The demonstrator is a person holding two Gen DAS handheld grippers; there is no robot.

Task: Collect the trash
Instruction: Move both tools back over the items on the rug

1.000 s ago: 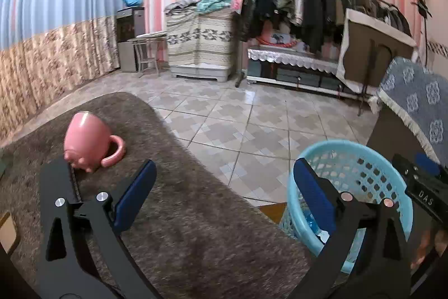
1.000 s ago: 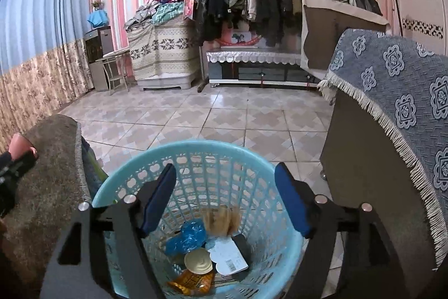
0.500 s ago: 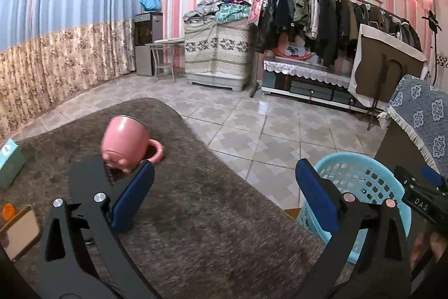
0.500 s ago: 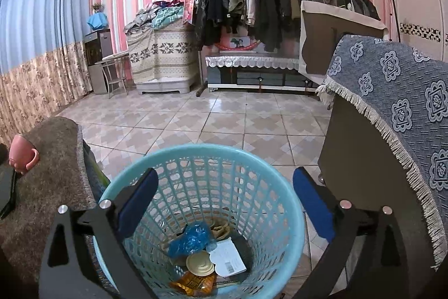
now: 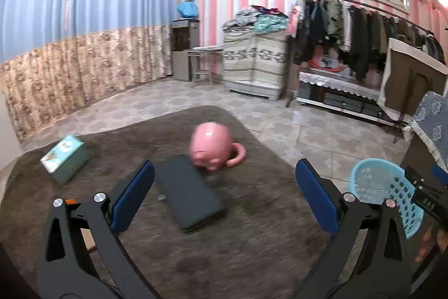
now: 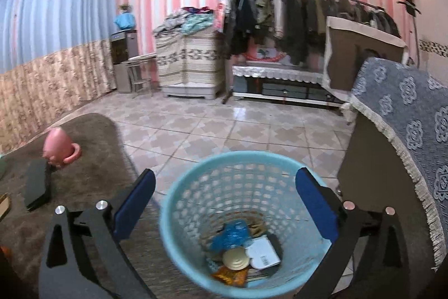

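A light blue plastic basket [image 6: 196, 187] stands on the floor beside the table and holds several pieces of trash: a blue wrapper [image 6: 231, 234], a round lid [image 6: 236, 258], a white label [image 6: 264, 251] and an orange wrapper [image 6: 228, 275]. My right gripper [image 6: 224, 203] is open and empty above the basket. My left gripper [image 5: 224, 198] is open and empty above the brown table cover [image 5: 252, 243]. The basket also shows in the left wrist view [image 5: 372, 184], at the right.
On the table lie an overturned pink mug [image 5: 212, 149], a black flat case [image 5: 187, 192] and a teal tissue box [image 5: 65, 154]. A piece of furniture draped with blue patterned cloth [image 6: 406, 108] stands right of the basket. A clothes rack [image 6: 294, 18] stands across the tiled floor.
The left gripper has pulled back and swung left over the table, bringing the black case and tissue box into view. The right gripper has opened wider and risen a little above the basket.
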